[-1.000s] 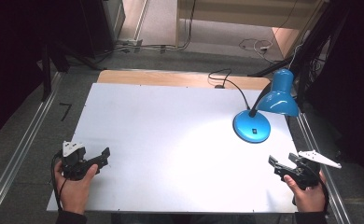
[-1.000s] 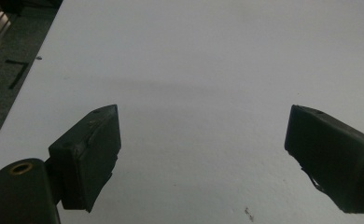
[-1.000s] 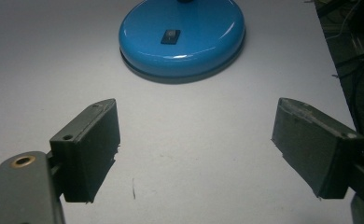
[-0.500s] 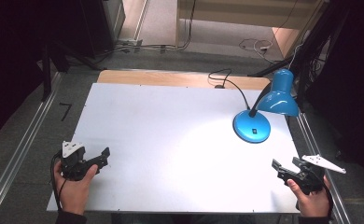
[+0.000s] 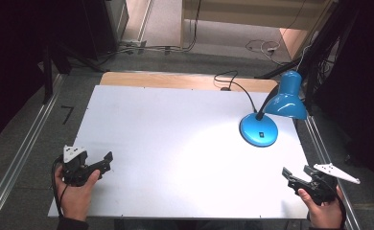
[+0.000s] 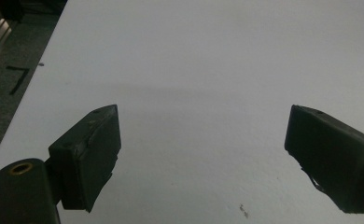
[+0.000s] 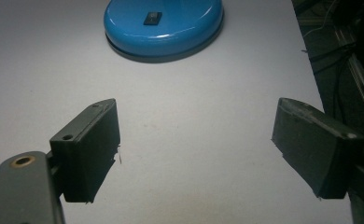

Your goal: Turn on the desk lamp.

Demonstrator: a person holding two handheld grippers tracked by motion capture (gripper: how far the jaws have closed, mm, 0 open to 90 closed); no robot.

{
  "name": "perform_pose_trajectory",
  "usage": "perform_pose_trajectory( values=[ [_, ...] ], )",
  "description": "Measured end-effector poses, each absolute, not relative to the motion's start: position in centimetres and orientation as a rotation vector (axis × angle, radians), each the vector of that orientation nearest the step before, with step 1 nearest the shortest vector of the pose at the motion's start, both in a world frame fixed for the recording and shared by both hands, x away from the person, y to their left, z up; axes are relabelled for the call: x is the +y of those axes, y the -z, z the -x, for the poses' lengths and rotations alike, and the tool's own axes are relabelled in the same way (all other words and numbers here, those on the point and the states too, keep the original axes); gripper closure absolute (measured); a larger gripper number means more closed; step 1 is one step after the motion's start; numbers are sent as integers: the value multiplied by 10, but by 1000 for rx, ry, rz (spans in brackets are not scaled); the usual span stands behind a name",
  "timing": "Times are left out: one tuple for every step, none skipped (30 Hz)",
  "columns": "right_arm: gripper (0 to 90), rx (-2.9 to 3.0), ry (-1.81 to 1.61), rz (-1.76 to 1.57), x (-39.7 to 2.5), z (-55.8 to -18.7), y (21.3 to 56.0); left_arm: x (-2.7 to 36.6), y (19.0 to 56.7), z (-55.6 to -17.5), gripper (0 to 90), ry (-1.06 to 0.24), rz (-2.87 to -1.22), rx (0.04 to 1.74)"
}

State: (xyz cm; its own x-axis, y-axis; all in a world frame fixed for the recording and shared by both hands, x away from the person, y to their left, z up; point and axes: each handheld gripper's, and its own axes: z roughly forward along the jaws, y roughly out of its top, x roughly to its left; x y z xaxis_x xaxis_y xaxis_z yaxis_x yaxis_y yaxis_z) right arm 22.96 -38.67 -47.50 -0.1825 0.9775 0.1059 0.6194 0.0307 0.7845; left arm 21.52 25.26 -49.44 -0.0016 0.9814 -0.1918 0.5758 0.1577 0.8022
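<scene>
You hold both grippers, left gripper (image 5: 106, 162) and right gripper (image 5: 295, 176), wide and empty; next probably reach the blue desk lamp (image 5: 266, 120).

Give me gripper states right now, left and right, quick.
Left gripper: open, holding nothing, over the white table.
Right gripper: open, holding nothing, facing the blue lamp base.
</scene>
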Motion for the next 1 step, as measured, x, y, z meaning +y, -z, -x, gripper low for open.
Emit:
perform_pose_trajectory(
  values=[
    [138,1842,-1004,-1624,-387,-230,476,253,495,-216,116,-669,-1510,1672]
  ],
)
